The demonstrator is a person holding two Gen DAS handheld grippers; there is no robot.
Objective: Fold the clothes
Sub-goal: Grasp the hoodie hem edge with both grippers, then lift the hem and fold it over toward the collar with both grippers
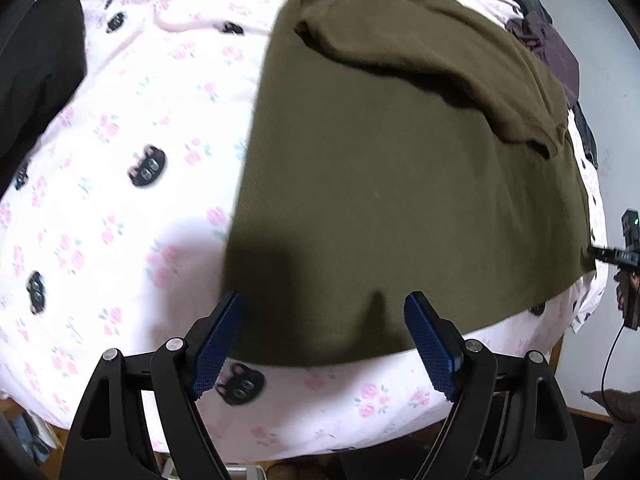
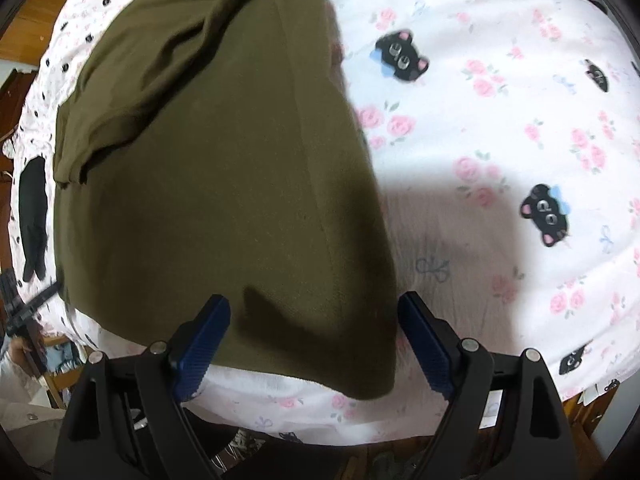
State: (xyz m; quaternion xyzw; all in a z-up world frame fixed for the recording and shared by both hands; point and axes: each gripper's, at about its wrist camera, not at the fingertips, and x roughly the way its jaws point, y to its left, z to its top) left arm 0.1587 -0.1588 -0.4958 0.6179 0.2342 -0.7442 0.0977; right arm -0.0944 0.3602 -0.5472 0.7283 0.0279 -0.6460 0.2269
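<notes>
Left wrist view: left tool (image 1: 324, 304) released, blue pads (image 1: 218, 344) spread wide, nothing between them, hovering over the near hem of the olive-green garment (image 1: 400, 200). Garment spread flat on the bed sheet (image 1: 120, 200), white with pink roses and black cat faces, filling the picture from centre toward 1 o'clock; a sleeve (image 1: 420, 60) folded across the upper part, toward 12 o'clock. Black cloth (image 1: 36, 72) at 10 o'clock on the sheet, dark purple clothing (image 1: 552, 44) at 2 o'clock near the bed's edge. Right tool (image 1: 624, 248) at 3 o'clock, just past the garment's corner.

Right wrist view: right tool (image 2: 314, 312) released too, pads (image 2: 424, 348) wide apart and empty, above the garment's (image 2: 220, 200) near corner. Garment from centre toward 10 o'clock, bare sheet (image 2: 500, 140) from 1 to 4 o'clock. Left tool (image 2: 24, 308) at 9 o'clock.
</notes>
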